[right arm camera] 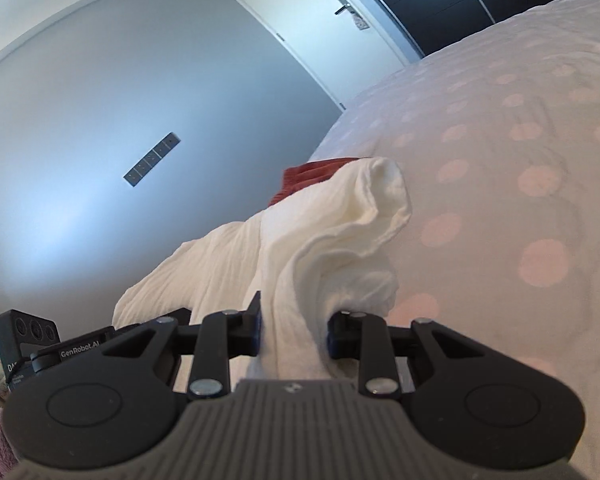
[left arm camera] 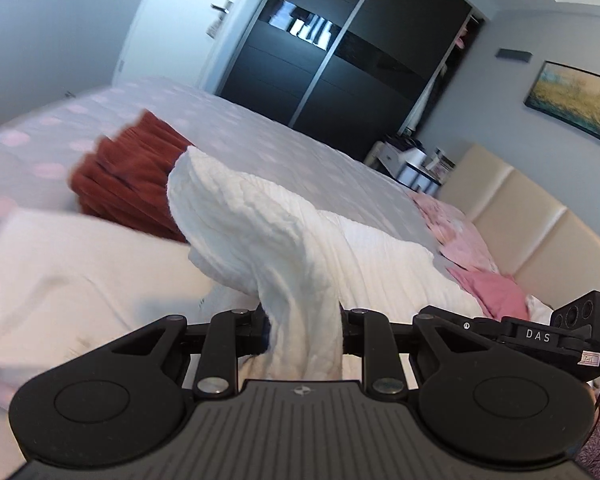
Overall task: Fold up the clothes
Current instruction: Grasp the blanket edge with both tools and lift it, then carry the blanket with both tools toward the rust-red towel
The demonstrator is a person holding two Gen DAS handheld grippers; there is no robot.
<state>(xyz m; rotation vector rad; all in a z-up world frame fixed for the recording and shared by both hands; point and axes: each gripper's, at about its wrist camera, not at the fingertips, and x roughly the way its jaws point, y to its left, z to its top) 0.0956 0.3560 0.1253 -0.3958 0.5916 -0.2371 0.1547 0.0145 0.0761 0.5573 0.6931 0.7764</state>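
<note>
Soft, cool daylight fills my room, with glare on the wardrobe [left arm camera: 320, 32] gloss strip and a pale bright patch on the wall [right arm camera: 80, 140]. My fisheye bends edges and darkens corners; the bedspread [left arm camera: 40, 140] at left smears with motion blur

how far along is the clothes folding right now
Early on. Nothing looks clearly finished: the rust-red garment lies bunched on the bed. In hand: the white garment, pinched by both the left gripper and the right gripper, with a bunch of cloth standing up from each pair of fingers. Left: laying it flat, folding it, then the red one and the pink clothes.
</note>
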